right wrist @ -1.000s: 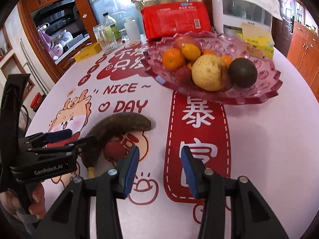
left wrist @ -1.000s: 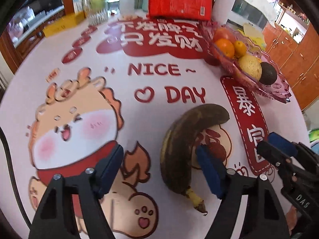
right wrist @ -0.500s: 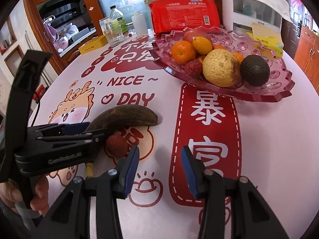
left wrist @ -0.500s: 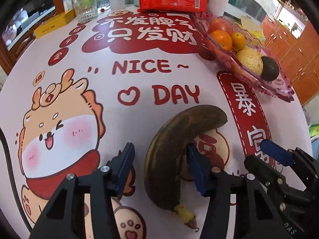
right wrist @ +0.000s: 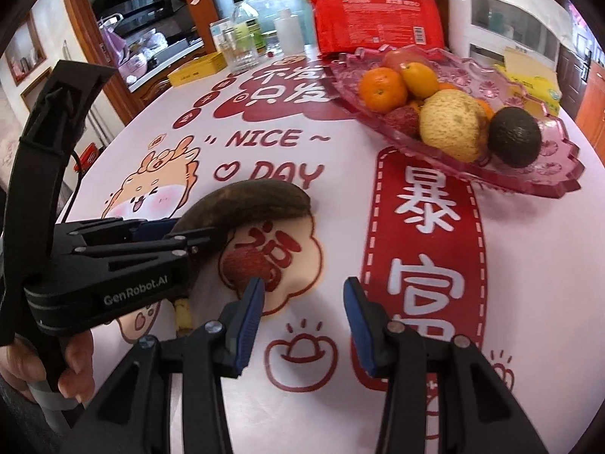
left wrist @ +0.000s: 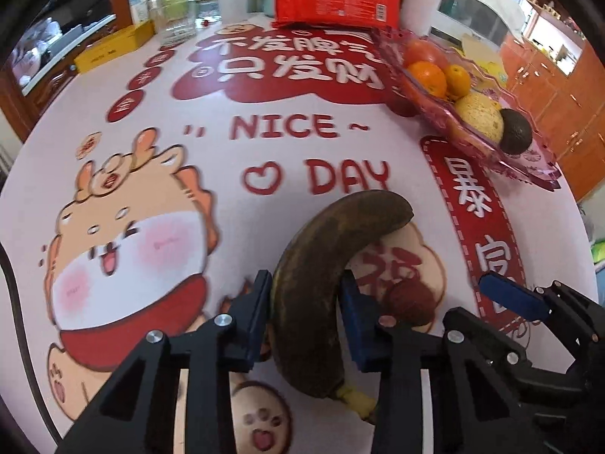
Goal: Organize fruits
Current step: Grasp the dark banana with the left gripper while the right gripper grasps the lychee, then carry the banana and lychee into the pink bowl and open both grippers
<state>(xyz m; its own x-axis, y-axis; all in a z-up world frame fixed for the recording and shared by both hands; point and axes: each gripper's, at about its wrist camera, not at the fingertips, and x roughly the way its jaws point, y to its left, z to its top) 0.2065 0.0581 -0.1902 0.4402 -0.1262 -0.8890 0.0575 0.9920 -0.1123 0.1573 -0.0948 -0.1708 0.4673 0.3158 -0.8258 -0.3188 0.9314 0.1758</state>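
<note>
Between left hand-held gripper (left wrist: pixel 306 314) pads: banana (left wrist: pixel 321 272) clamped, stem half-hidden | right hand-held gripper (right wrist: pixel 302 310) parted, empty

The curved overripe banana (left wrist: pixel 321 280) is dark brown with a yellow stem. The round lychee (right wrist: pixel 242 266) is red. The scalloped glass fruit tray (right wrist: pixel 544 174) is translucent pink with flower motifs. The printed tablecloth (left wrist: pixel 227 189) is pale with red lettering and an orange cartoon dragon.

Black handheld grippers, blue-padded fingers

Left gripper (left wrist: pixel 306 317) and right gripper (right wrist: pixel 300 314): black angular frames, silver screws, blue pads (right wrist: pixel 249 310); "GenRobot.AI" in white on the left's body; bare-skinned hand (right wrist: pixel 56 367).
</note>
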